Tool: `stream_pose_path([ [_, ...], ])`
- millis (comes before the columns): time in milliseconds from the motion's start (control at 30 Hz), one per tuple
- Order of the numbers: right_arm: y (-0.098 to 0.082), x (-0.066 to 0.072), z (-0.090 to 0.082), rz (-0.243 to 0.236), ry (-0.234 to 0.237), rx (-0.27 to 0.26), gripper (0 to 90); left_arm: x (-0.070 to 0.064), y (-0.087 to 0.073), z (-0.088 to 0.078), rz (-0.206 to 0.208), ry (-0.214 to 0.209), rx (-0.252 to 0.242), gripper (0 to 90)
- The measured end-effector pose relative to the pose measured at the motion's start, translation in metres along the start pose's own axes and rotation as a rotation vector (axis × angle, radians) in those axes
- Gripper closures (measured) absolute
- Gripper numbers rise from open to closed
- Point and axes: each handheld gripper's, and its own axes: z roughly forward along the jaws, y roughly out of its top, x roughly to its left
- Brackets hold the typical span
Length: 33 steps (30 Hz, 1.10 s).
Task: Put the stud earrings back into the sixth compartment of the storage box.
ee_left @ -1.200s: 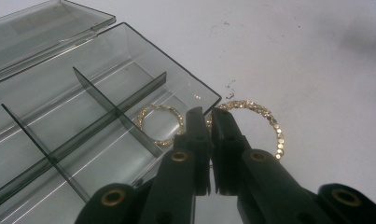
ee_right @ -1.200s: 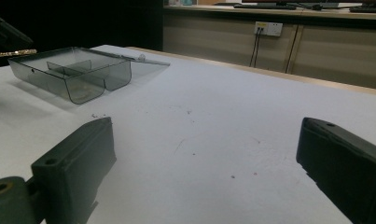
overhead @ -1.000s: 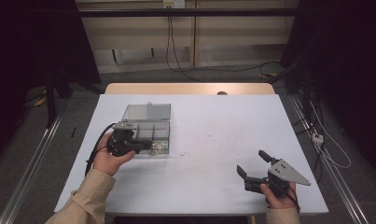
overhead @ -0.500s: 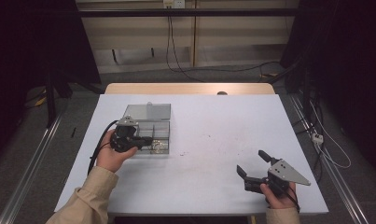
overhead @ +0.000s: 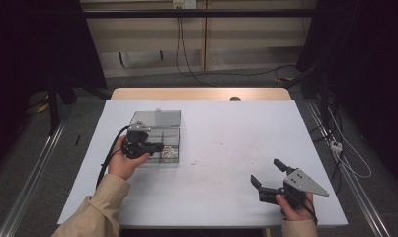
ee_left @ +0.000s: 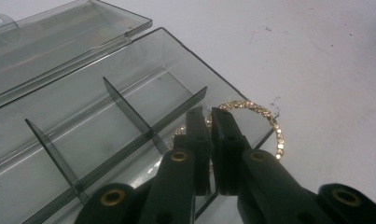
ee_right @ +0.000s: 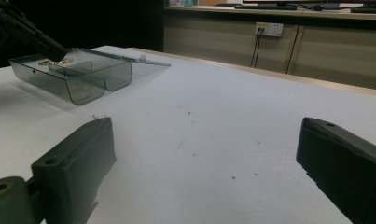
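Bracelet [ee_left: 262, 116] pinched in left gripper [ee_left: 209, 116] jaws over box [ee_left: 83, 140] — right gripper [overhead: 270, 178] jaws wide, empty.

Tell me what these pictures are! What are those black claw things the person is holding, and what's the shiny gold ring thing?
Those claws are hand-held grippers, squeezable tongs with two black jaws. A person holds one in each hand at a white table.

One picture comes from a camera up high, looking down. The other two come from little cameras riding on each gripper, looking along its jaws.

On the table sits a clear smoky plastic box with its lid flipped open and thin walls splitting it into compartments.

The left hand-held gripper is over the box's corner, jaws pinched on a gold beaded bracelet. The bracelet's loop pokes out past the box's edge.

The right hand-held gripper is near the table's front right corner, jaws wide open, holding nothing.
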Motion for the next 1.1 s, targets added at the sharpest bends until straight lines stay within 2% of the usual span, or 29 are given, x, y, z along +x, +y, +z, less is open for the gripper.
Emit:
stream_pose_path([
  [233, 0.000, 0.000, 0.000, 0.003, -0.002, -0.001, 3.8, 0.002, 0.001, 0.008, 0.008, 0.027, 0.007, 86.6],
  [500, 0.000, 0.000, 0.000, 0.006, 0.000, -0.004, 3.8, 0.004, 0.000, 0.017, 0.006, 0.026, 0.009, 86.6],
  [633, 0.000, -0.001, 0.001, 0.005, 0.002, -0.001, 3.8, 0.004, 0.000, 0.019, 0.022, 0.040, 0.018, 86.6],
  [833, 0.000, 0.000, 0.003, 0.003, 0.009, -0.001, 3.8, 0.006, 0.000, 0.019, 0.022, 0.055, 0.013, 86.5],
  [900, 0.000, 0.001, 0.003, 0.002, 0.011, -0.001, 3.8, 0.008, 0.000, 0.019, 0.003, 0.022, -0.009, 84.6],
  [967, 0.000, 0.001, 0.003, 0.004, 0.010, -0.001, 3.8, 0.008, 0.000, 0.020, 0.011, 0.028, -0.025, 77.9],
  [1033, 0.001, 0.001, 0.003, 0.003, 0.012, -0.002, 3.8, 0.008, 0.000, 0.018, 0.002, 0.008, -0.036, 76.4],
  [1100, 0.000, 0.001, 0.002, -0.002, 0.012, 0.000, 3.8, 0.006, 0.001, 0.014, 0.012, 0.006, -0.033, 73.3],
])
